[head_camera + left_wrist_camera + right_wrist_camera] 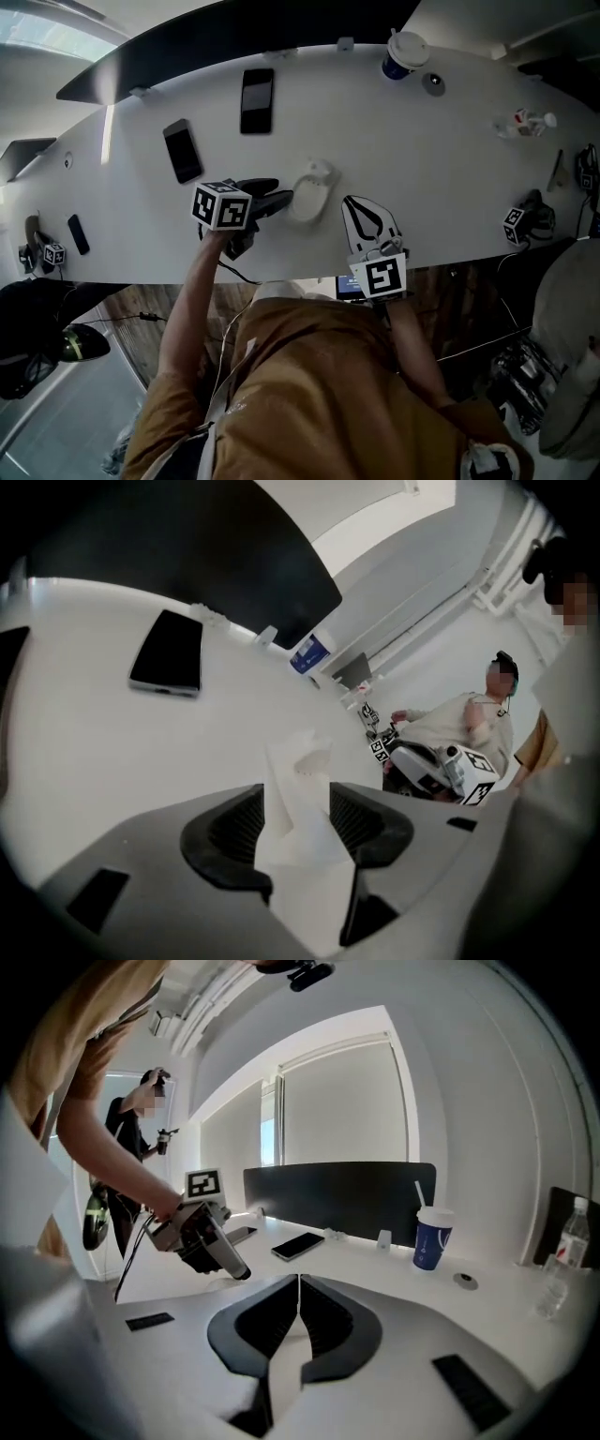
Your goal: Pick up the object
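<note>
A crumpled white tissue (310, 192) rests on the white table (422, 178), just in front of me. My left gripper (283, 193) reaches it from the left. In the left gripper view the tissue (298, 761) stands upright between the jaws of the left gripper (295, 810), which are spread apart and open, not pinching it. My right gripper (356, 204) hovers just right of the tissue near the table's front edge. Its jaws meet with nothing between them, so the right gripper (298, 1283) is shut. The right gripper view also shows the left gripper (202, 1232) lowered onto the table.
Two dark phones (257, 100) (182, 150) lie face up behind the tissue. A blue paper cup (403, 54) with a lid stands at the back by a black divider panel (337, 1194). A plastic bottle (525, 122) lies far right, near another person's gripper (525, 223).
</note>
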Demonstrator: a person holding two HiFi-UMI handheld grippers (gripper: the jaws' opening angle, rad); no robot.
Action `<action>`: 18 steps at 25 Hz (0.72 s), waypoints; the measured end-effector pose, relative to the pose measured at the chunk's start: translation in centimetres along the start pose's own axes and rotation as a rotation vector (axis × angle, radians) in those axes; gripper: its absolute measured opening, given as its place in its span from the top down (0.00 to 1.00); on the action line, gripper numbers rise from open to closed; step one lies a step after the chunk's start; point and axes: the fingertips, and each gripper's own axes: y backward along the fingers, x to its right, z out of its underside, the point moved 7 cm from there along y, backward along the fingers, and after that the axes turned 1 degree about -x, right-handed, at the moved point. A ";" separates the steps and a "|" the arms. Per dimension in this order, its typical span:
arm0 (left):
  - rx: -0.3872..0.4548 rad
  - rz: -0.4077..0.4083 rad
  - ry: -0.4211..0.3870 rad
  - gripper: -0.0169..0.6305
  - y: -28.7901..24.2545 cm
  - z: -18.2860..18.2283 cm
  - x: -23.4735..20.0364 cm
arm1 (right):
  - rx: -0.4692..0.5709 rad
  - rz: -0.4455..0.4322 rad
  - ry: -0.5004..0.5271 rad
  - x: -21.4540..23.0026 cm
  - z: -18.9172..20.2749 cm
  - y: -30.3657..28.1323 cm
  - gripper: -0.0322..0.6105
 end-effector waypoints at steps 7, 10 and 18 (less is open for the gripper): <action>-0.193 0.202 0.192 0.65 -1.6 -0.8 -0.4 | -0.099 -0.060 0.058 -1.5 2.4 -1.2 0.93; -0.242 0.217 0.207 0.62 -2.4 -0.8 -0.5 | -0.132 -0.083 0.109 -1.9 3.2 -1.8 0.93; -0.354 0.234 0.203 0.58 -4.0 -0.6 -0.3 | -0.265 -0.174 0.151 -2.7 5.9 -3.9 0.93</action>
